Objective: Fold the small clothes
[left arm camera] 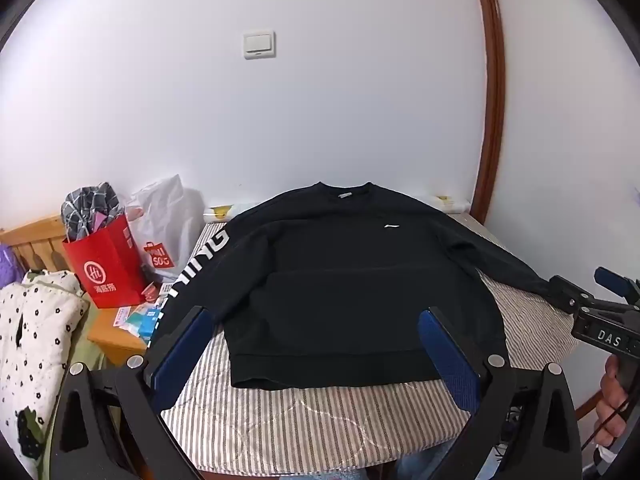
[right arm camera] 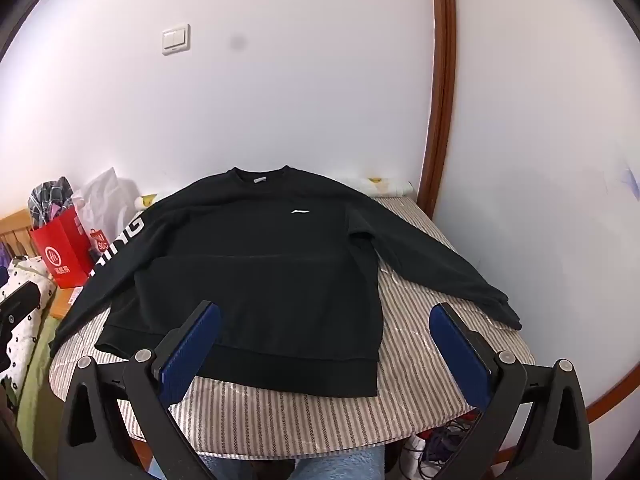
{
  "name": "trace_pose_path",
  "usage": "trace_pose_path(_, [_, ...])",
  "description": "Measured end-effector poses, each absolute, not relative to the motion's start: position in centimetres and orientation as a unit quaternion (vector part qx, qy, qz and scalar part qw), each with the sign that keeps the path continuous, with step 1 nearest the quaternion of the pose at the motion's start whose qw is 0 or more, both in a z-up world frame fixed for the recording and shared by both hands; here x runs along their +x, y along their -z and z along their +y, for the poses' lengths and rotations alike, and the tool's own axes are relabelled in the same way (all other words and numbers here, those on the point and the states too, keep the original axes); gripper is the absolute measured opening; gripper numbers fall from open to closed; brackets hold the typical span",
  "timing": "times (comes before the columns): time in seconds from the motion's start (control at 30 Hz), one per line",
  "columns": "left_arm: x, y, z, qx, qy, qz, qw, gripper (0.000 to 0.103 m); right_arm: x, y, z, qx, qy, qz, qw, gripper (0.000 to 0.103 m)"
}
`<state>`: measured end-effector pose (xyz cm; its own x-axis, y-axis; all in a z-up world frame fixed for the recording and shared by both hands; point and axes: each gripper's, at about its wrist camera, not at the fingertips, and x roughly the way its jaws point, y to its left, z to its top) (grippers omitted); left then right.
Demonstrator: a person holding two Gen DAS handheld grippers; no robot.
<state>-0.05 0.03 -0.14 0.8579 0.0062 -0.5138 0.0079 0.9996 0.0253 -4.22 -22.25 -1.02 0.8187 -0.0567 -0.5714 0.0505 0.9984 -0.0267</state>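
A black sweatshirt lies flat, front up, across the striped worktop, sleeves reaching toward both side edges, while the left gripper and right gripper hover above its near edge, fingers spread wide, holding nothing.

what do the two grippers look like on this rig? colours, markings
Both match: the left gripper and right gripper have black angular frames with silver round bolts and flat blue textured pads. In the left wrist view the right gripper's body bears white letters "DAS". Blue denim shows below.
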Motion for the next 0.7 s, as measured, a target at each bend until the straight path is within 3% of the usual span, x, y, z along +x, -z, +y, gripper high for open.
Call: trace_pose_path(0.7, [-0.8,0.0,0.1,0.009,0.006,0.264,0.965,0.103,-4.7,1.0,-21.7,-0.009,0.020,0.300,0.954,0.103])
